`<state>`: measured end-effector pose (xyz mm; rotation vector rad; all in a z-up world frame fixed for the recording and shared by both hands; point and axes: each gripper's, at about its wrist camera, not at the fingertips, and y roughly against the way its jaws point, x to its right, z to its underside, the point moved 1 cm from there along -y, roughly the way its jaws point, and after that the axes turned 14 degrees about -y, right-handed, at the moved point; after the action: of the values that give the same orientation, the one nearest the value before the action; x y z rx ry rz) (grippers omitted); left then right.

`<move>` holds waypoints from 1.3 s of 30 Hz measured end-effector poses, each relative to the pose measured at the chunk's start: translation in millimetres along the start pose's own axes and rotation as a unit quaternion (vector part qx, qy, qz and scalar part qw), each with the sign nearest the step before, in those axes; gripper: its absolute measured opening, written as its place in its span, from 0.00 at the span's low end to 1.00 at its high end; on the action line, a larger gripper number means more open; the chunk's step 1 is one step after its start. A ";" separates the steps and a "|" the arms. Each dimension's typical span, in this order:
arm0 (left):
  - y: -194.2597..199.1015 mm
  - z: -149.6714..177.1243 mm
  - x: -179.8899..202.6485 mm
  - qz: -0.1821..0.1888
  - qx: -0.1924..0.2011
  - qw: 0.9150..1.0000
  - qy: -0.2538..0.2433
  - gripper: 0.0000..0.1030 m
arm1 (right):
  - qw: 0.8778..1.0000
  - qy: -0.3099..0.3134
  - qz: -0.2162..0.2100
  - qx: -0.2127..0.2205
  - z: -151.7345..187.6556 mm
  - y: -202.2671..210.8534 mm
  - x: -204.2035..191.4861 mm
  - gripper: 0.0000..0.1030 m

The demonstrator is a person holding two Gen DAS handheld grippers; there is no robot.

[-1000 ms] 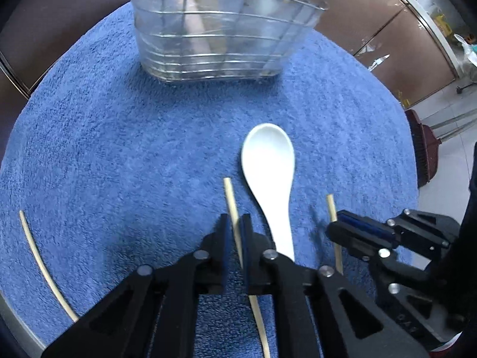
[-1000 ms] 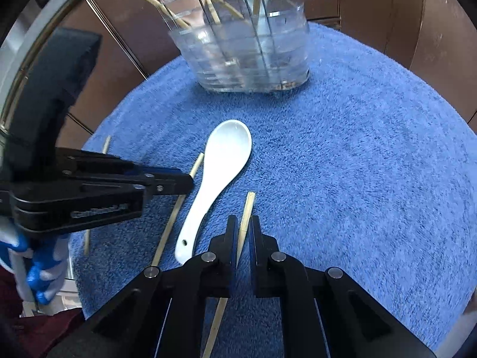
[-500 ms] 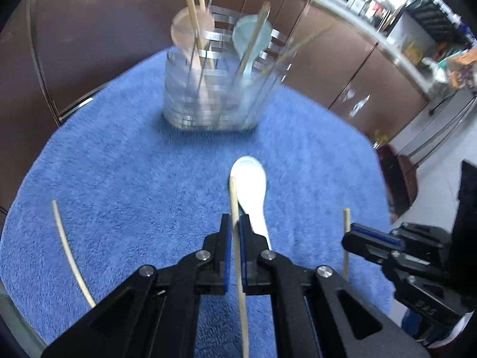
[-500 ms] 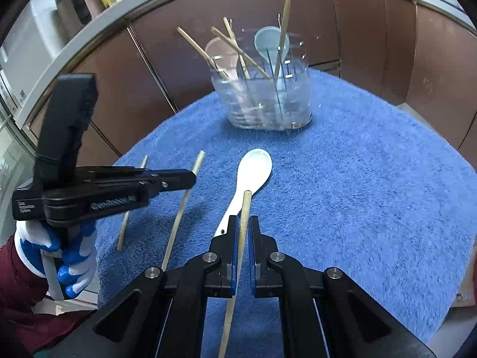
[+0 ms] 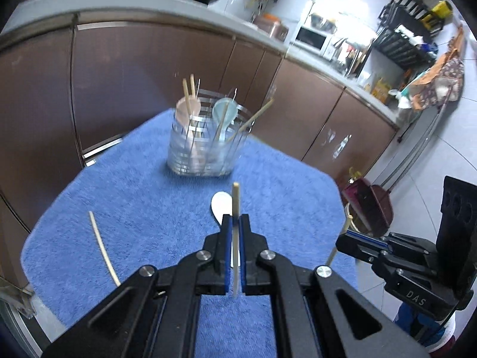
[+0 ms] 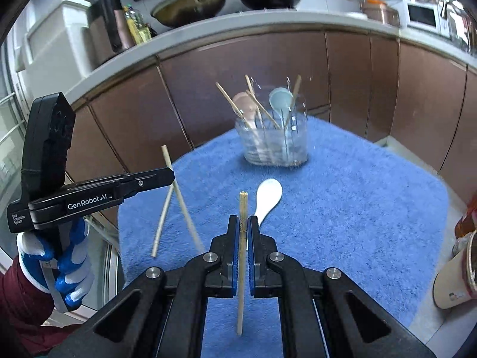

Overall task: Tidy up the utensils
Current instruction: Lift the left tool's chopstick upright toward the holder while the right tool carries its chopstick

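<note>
The left hand-held gripper [image 5: 235,223] is clenched on a chopstick [image 5: 236,208], held clear above the blue towel [image 5: 149,208]. The right hand-held gripper [image 6: 244,223] likewise grasps a second chopstick [image 6: 243,208] between its blue-padded fingers [image 6: 235,238]. A white spoon [image 6: 268,198] lies on the towel just ahead of both, and another chopstick [image 5: 101,247] lies near the towel's left edge. Farther back stands the clear utensil holder [image 6: 275,146] (already holding chopsticks and two spoons, a pink and a pale blue one).
</note>
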<state>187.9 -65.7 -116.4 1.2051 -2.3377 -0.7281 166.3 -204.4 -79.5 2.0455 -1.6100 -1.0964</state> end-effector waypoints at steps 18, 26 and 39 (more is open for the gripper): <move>105.3 -2.5 -14.7 -0.023 0.099 0.995 0.011 0.00 | 0.995 0.046 0.004 0.086 5.1 63.8 -57.6 0.05; 87.0 -5.4 -31.4 0.001 0.067 0.998 0.020 0.00 | 0.993 0.059 0.008 0.097 -7.6 58.8 -64.5 0.05; -64.3 43.7 -77.0 0.022 -0.171 0.981 0.089 0.21 | 0.996 0.040 0.001 0.076 -3.0 34.0 -42.8 0.05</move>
<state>244.6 -21.8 -199.1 1.0175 -1.9871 -0.9226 142.1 -176.1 -39.4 2.1534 -1.7022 -0.9031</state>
